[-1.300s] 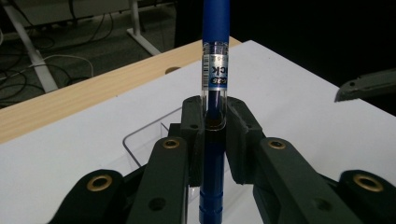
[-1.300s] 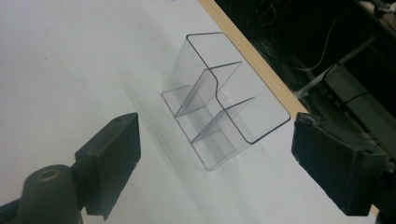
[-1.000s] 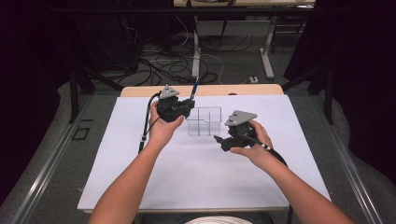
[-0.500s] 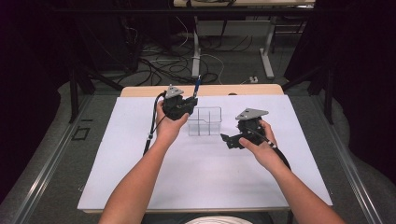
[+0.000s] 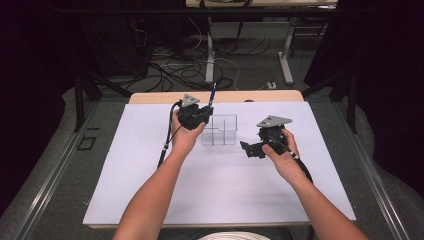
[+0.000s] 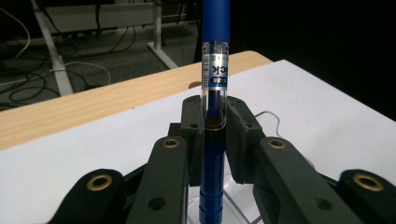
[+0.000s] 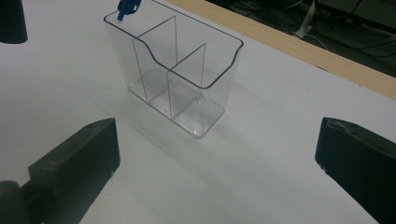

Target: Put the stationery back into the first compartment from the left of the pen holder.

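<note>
My left gripper (image 5: 204, 115) is shut on a blue pen (image 5: 213, 93), which stands upright above the left end of a clear three-compartment organizer (image 5: 221, 131). In the left gripper view the pen (image 6: 215, 70) is pinched between the jaws of the left gripper (image 6: 215, 119), its barrel rising out of the top of the view. My right gripper (image 5: 248, 149) is held just right of the organizer, open, its jaws having just spread wider with nothing between them. In the right gripper view the organizer (image 7: 187, 70) stands ahead of the right gripper (image 7: 215, 154), and the pen's lower end (image 7: 127, 6) hangs over its far left corner.
A white sheet (image 5: 220, 195) covers most of the wooden table (image 5: 240, 96). Cables (image 5: 195, 67) and desk legs (image 5: 286, 55) lie on the floor beyond the far edge. The person's forearms reach in from the bottom.
The left hand has shifted right and lowered slightly, bringing the pen closer over the organizer. The right hand has drifted a little right and away, and its jaws stand wider.
</note>
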`<action>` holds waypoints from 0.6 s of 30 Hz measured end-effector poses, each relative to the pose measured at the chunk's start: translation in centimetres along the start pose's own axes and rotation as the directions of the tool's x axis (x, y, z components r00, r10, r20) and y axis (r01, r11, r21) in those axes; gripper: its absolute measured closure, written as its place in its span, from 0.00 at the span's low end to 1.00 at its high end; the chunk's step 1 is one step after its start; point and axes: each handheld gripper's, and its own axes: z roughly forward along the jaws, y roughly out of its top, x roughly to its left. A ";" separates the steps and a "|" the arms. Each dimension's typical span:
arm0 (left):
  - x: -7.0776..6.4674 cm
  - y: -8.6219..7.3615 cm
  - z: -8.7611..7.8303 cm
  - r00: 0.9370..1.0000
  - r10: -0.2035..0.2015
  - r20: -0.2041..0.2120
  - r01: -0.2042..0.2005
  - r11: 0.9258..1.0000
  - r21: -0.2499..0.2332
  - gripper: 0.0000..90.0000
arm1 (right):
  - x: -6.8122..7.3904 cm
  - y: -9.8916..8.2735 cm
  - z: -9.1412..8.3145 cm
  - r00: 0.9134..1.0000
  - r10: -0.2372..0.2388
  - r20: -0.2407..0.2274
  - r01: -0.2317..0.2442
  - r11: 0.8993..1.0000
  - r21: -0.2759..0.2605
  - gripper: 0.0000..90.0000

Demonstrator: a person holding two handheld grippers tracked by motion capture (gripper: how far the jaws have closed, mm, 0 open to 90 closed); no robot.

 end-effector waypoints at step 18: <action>0.6 -1.1 0.2 0.999 -0.025 -0.026 0.026 0.999 0.027 0.88 | 0.1 -0.2 0.1 1.000 -0.005 -0.011 0.005 1.000 0.005 0.00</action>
